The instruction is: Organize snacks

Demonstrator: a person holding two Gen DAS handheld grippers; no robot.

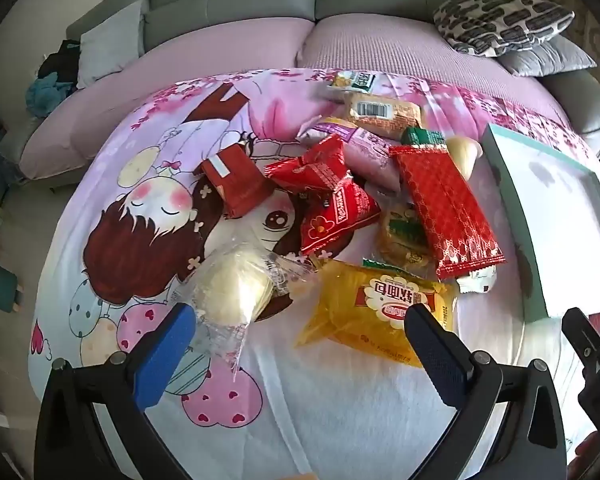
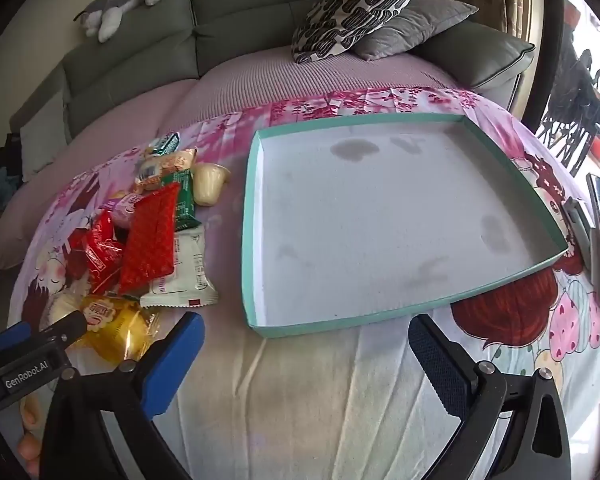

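Blue-padded fingers of the left tool [image 1: 296,344] frame the near edge of the counter, spread as wide as they go with nothing between them; they hang just above a clear-wrapped pale bun [image 1: 230,294] and a yellow soft-bread packet [image 1: 374,312]. Right tool [image 2: 306,360] is likewise fully spread and empty, poised over bare cloth just short of the near rim of the teal-edged tray [image 2: 256,322].

As I judge it, the sorting has not begun: the tray's white floor holds no snack, only faint grey blotches, and every packet lies in one loose heap on the cartoon-printed cloth [image 1: 140,208], beside the tray's left rim but not touching it as far as I can tell.

Counting the heap from the left wrist view, with some overlap making this uncertain: three red crinkly packets, namely a folded one [image 1: 236,184] at the heap's left and two more [image 1: 312,168] [image 1: 338,216] at its middle; one long red patterned bar [image 1: 444,208]; one white packet [image 2: 182,272] under it; one green packet [image 1: 424,136]; one pinkish-purple packet [image 1: 364,148]; one orange barcoded packet [image 1: 380,114]; one small green-and-white packet [image 1: 354,80] toward the far edge; one pale jelly cup [image 1: 464,152]; one clear-wrapped pastry [image 1: 400,236]; plus the bun and the yellow packet. Roughly thirteen pieces remain to move; one tray waits.
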